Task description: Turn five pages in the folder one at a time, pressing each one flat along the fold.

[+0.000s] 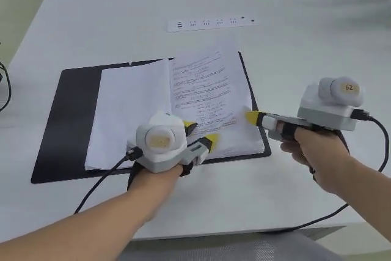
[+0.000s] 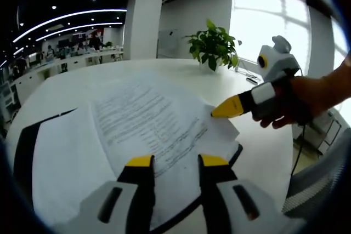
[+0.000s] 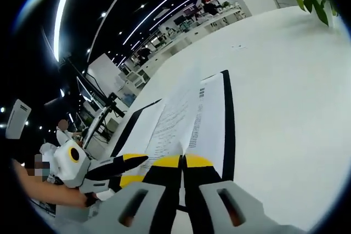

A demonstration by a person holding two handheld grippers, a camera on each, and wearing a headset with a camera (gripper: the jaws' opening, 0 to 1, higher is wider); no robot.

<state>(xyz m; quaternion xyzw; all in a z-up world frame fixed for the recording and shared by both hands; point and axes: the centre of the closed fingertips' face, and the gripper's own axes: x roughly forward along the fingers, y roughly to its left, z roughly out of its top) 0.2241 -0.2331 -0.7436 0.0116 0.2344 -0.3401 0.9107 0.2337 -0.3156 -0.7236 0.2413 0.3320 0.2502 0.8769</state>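
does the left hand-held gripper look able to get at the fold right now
Probably yes. The left hand-held gripper sits open over the right page, just beside the fold, with nothing between them. The right hand-held gripper is off at that page's outer edge.

One high, two low, common folder (image 1: 64,126)

left tongs (image 1: 200,134): white body, yellow tips, black cable (image 1: 104,181) | right tongs (image 1: 252,117): same, marked perhaps "29"
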